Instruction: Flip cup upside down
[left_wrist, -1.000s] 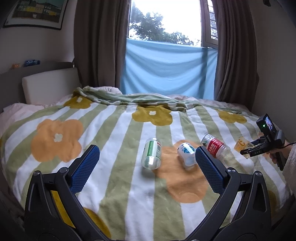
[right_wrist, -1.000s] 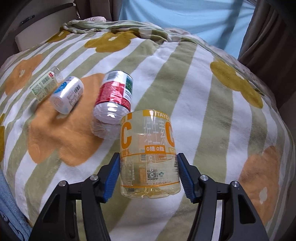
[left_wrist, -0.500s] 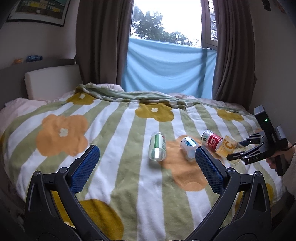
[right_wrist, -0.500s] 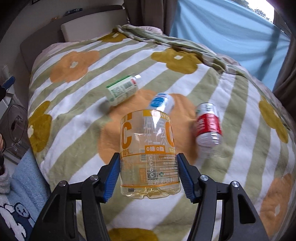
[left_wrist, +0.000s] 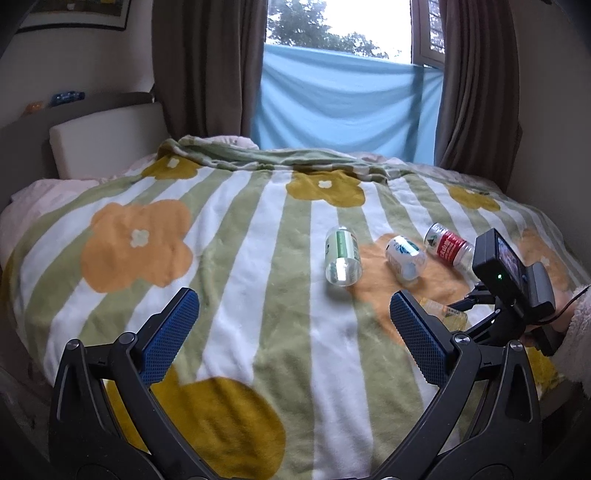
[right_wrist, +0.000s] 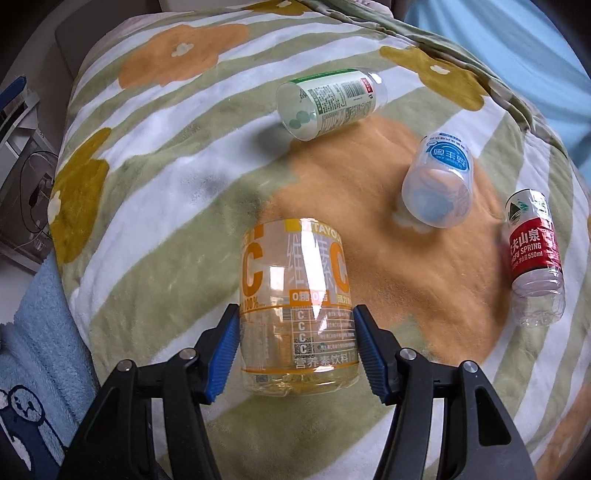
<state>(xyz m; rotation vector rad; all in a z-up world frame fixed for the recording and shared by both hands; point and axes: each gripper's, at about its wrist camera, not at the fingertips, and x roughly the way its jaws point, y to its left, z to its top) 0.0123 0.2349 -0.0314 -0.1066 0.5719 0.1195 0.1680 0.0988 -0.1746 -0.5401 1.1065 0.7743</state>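
My right gripper (right_wrist: 297, 347) is shut on a clear cup with orange "C" print (right_wrist: 295, 295), cut from a bottle, held above the bed with its far end pointing down at the blanket. The left wrist view shows only a sliver of this orange cup (left_wrist: 445, 314), beside the right gripper's body (left_wrist: 509, 288) at the right. My left gripper (left_wrist: 291, 332) stands open over the near part of the bed, nothing between its blue pads. Three other cups lie on their sides: green-labelled (right_wrist: 330, 103), blue-labelled (right_wrist: 439, 184), red-labelled (right_wrist: 533, 254).
A striped blanket with orange and mustard flowers (left_wrist: 240, 258) covers the bed. A blue towel (right_wrist: 40, 332) and a metal rack (right_wrist: 22, 177) sit off the bed's left edge in the right wrist view. Curtains and a blue sheet (left_wrist: 343, 103) hang behind the bed. A fluffy sleeve (left_wrist: 580, 332) holds the right gripper.
The right gripper carried the orange cup leftward and nearer, away from the red cup, and tipped it to look down on the blanket. The left gripper stayed open and shifted slightly.
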